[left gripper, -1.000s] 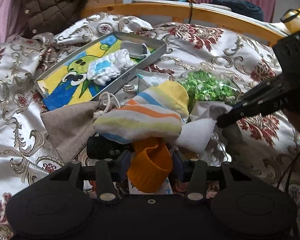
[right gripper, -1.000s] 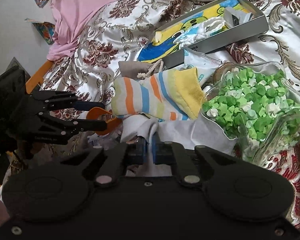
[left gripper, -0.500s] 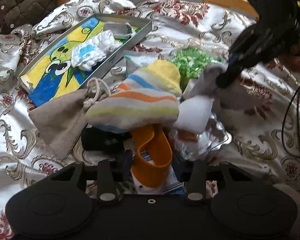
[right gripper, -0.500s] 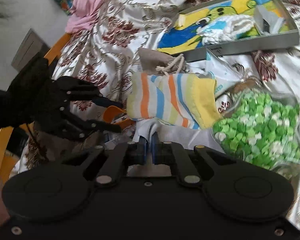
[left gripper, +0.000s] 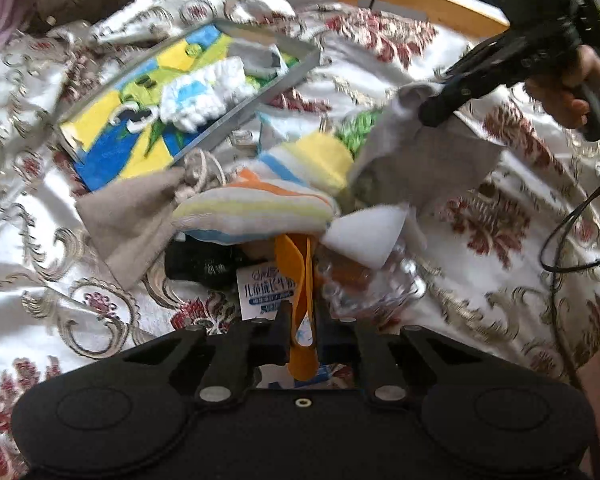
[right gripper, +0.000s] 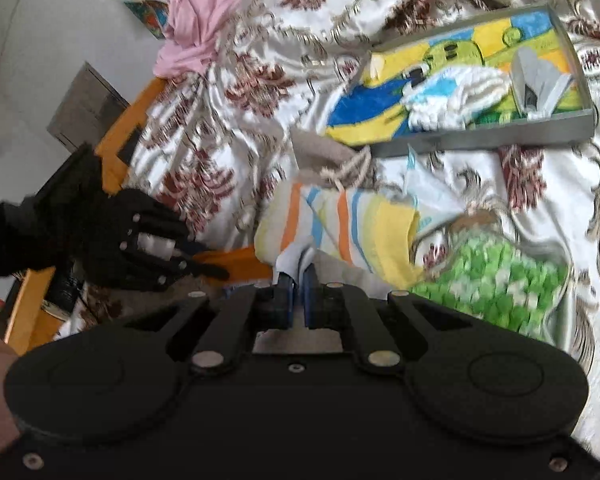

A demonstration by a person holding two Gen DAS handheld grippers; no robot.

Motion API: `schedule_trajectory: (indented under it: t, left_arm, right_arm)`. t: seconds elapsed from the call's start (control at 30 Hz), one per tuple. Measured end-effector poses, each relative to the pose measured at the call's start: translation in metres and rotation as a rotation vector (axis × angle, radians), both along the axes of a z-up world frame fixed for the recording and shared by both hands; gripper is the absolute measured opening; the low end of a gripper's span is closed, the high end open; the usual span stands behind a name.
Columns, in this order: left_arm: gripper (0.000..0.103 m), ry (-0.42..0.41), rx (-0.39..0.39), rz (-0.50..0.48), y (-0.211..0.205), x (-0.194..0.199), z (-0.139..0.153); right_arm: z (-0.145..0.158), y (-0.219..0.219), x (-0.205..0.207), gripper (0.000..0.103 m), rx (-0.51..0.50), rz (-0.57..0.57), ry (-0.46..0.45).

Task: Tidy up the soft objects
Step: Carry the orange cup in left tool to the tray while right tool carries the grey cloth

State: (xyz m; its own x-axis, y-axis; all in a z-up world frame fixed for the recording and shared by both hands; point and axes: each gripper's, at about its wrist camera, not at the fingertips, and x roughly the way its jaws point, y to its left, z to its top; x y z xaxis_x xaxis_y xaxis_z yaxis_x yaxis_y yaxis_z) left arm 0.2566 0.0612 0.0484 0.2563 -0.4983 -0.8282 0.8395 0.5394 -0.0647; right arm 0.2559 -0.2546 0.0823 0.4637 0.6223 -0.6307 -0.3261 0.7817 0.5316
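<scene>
The soft grey cloth is hanging in the air over the bed, because the right gripper is pinching one corner of it with its claw pressed tight together. It looks like the cloth is being pulled up out of the messy pile so it can go somewhere neat.

The left gripper is closing its claw, and the pads are squeezing a bendy orange rubber cup flat. The cup's far end is sitting under a striped orange, blue and yellow sock.

Beside the sock, a brown drawstring pouch is lying flat on the shiny flowered bedspread.

A grey metal tray with a bright cartoon picture inside is sitting farther back. It is holding a fluffy white and blue sock and a small grey folded thing. A clear plastic box is holding lots of tiny green and white paper stars.
</scene>
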Motion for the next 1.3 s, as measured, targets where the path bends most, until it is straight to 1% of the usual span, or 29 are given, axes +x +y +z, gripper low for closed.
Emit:
schedule_trajectory:
  t: [0.13, 0.23, 0.3, 0.33, 0.4, 0.5, 0.67, 0.77, 0.83, 0.97, 1.03, 1.1, 1.2, 1.3]
  left_arm:
    - [0.011, -0.03, -0.027, 0.06, -0.002, -0.009, 0.033]
    - [0.011, -0.057, -0.06, 0.159, -0.003, -0.007, 0.059]
    - [0.011, -0.091, -0.086, 0.229, -0.009, -0.002, 0.075]
    - [0.011, -0.108, -0.094, 0.255, -0.014, 0.002, 0.081]
    - [0.012, -0.158, -0.118, 0.309, -0.029, 0.016, 0.09]
    - [0.012, -0.23, -0.145, 0.366, -0.056, 0.038, 0.092]
    - [0.013, -0.318, -0.201, 0.488, -0.111, 0.091, 0.078]
    - [0.013, -0.326, -0.222, 0.58, -0.137, 0.127, 0.064]
    - [0.014, -0.324, -0.226, 0.622, -0.152, 0.148, 0.051]
    - [0.014, -0.284, -0.187, 0.715, -0.182, 0.183, 0.02]
    - [0.014, -0.27, -0.166, 0.733, -0.193, 0.191, 0.007]
    - [0.015, -0.258, -0.132, 0.736, -0.206, 0.194, -0.004]
    - [0.015, -0.236, -0.097, 0.747, -0.219, 0.195, -0.016]
    - [0.017, -0.246, -0.052, 0.741, -0.233, 0.194, -0.023]
  right_arm:
    - [0.017, -0.015, 0.015, 0.0, 0.03, 0.011, -0.073]
    - [0.033, -0.029, 0.027, 0.0, 0.069, 0.005, -0.148]
    - [0.041, -0.041, 0.04, 0.0, 0.104, -0.025, -0.191]
    - [0.043, -0.048, 0.049, 0.0, 0.127, -0.034, -0.205]
    - [0.047, -0.06, 0.065, 0.0, 0.134, -0.047, -0.254]
    - [0.051, -0.079, 0.092, 0.0, 0.153, -0.076, -0.296]
    - [0.047, -0.107, 0.138, 0.0, 0.174, -0.173, -0.347]
    - [0.044, -0.127, 0.165, 0.0, 0.162, -0.252, -0.352]
    - [0.042, -0.142, 0.181, 0.0, 0.157, -0.314, -0.356]
    - [0.025, -0.176, 0.213, 0.0, 0.146, -0.444, -0.314]
    - [0.012, -0.192, 0.222, 0.0, 0.134, -0.495, -0.274]
    - [0.0, -0.206, 0.229, 0.0, 0.118, -0.522, -0.236]
    - [-0.012, -0.216, 0.231, 0.001, 0.088, -0.526, -0.197]
    - [-0.015, -0.221, 0.226, 0.004, 0.055, -0.519, -0.199]
